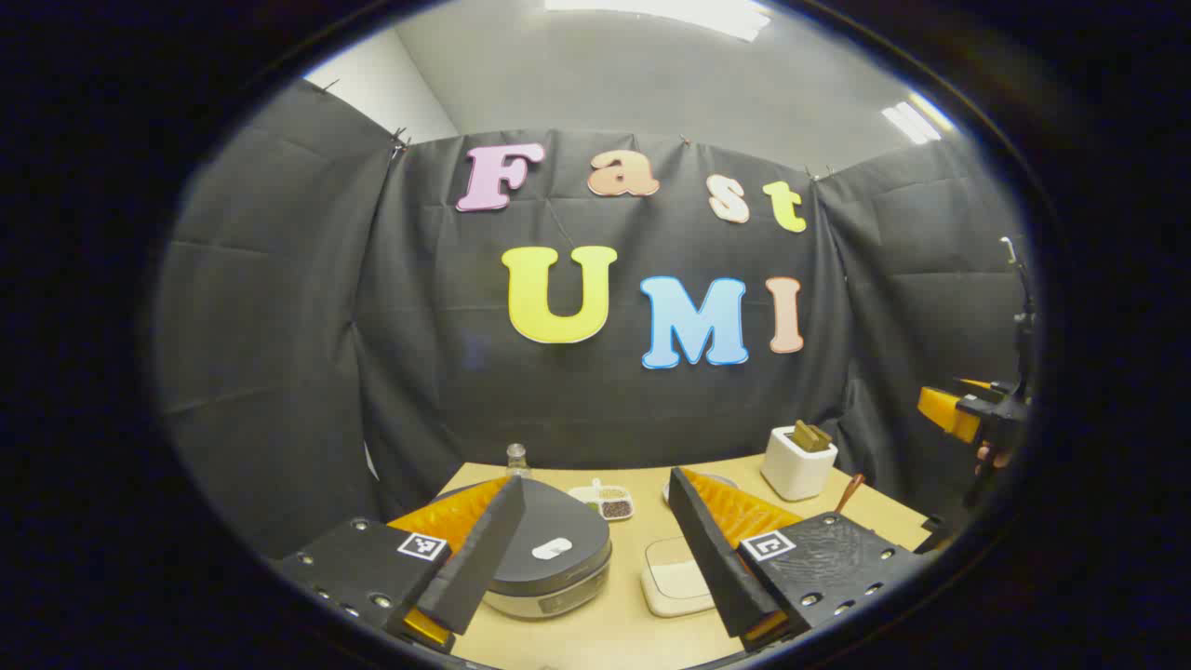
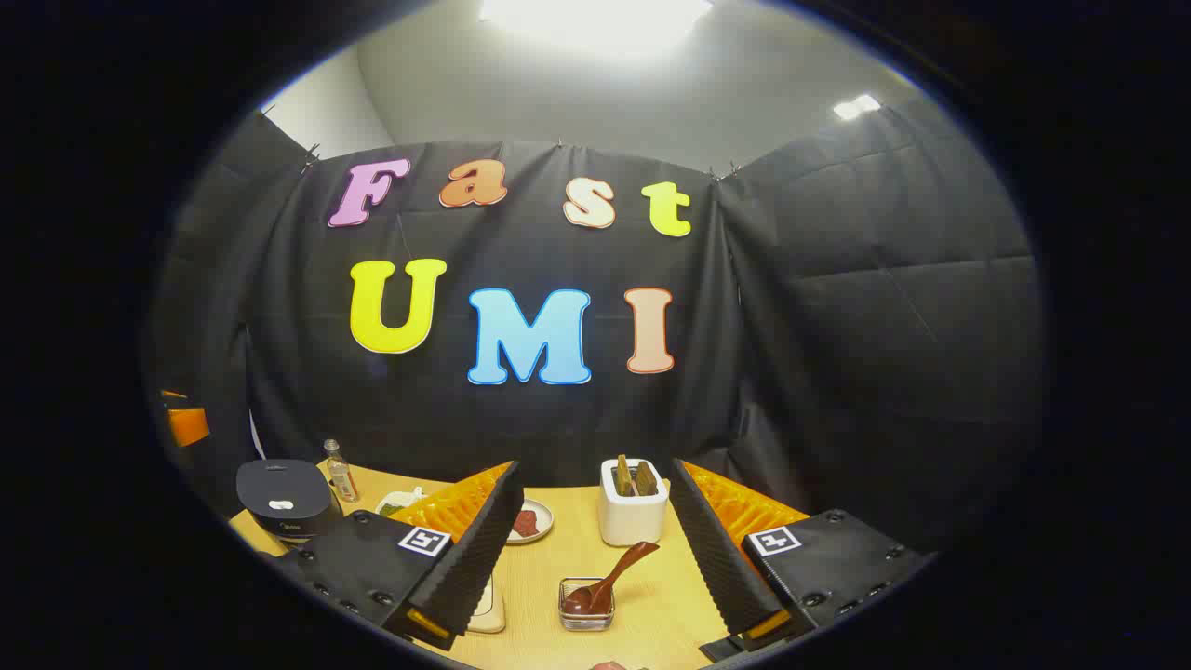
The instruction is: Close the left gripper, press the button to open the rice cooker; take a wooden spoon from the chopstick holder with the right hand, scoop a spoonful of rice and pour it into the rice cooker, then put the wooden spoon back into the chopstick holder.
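1. Black cloth backs a wooden bench [image 2: 651,596]
2. Rice cooker [image 1: 549,558], lid down, sits under the wide left tool [image 1: 595,549]
3. Right tool [image 2: 595,549] gapes wide, empty, before the chopstick holder [image 2: 633,516]
4. Wooden spoon [image 2: 609,577] leans in a small glass dish [image 2: 586,609]

A light wooden table [image 2: 651,596] carries everything. At its far left stands the closed rice cooker [image 2: 282,498], with a small bottle [image 2: 341,473] just beside it. Toward the far middle is the white chopstick holder [image 2: 633,510], and left of that a small plate [image 2: 530,521]. Nearer, a clear square dish [image 2: 586,605] holds a dark spoon [image 2: 609,577]. A shallow cream tray [image 1: 675,577], perhaps holding rice, lies right of the cooker.
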Demonstrator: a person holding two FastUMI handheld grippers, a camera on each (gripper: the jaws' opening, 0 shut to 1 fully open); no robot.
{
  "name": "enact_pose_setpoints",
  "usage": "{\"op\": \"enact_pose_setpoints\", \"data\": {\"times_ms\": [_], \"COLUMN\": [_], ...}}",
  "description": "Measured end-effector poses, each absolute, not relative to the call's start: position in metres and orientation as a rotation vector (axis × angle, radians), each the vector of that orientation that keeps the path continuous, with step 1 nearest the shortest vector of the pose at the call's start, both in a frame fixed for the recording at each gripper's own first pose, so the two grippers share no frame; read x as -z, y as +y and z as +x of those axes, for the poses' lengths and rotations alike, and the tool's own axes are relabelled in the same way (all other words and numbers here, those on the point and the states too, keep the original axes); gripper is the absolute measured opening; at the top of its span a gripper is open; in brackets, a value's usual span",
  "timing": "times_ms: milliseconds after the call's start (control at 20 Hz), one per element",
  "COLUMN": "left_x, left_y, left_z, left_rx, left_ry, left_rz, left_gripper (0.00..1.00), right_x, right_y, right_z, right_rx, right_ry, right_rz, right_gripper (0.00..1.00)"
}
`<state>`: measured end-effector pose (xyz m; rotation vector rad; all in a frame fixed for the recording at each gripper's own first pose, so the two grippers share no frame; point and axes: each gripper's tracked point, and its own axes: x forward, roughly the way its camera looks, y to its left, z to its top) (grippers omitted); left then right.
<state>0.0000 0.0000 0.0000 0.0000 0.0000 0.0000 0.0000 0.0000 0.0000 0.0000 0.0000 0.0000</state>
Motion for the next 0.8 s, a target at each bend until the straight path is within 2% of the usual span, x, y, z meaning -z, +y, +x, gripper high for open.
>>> {"op": "enact_pose_setpoints", "data": {"times_ms": [500, 550, 600, 800], "left_x": [0.012, 0.012, 0.011, 0.017], "left_y": [0.008, 0.007, 0.008, 0.004], "left_z": [-0.009, -0.008, -0.010, -0.010], "left_rx": [0.007, 0.010, 0.009, 0.016], "left_ry": [0.020, 0.019, 0.017, 0.025], "left_rz": [0.005, 0.004, 0.001, -0.018], "left_gripper": [0.97, 0.97, 0.98, 0.97], "right_x": [0.014, 0.015, 0.016, 0.016], "right_y": [0.004, 0.004, 0.005, 0.003], "right_z": [-0.004, -0.004, -0.003, -0.005], "right_rx": [0.023, 0.022, 0.020, 0.019], "right_ry": [0.046, 0.049, 0.053, 0.061], "right_rz": [0.042, 0.041, 0.040, 0.042], "right_gripper": [1.00, 0.96, 1.00, 1.00]}}
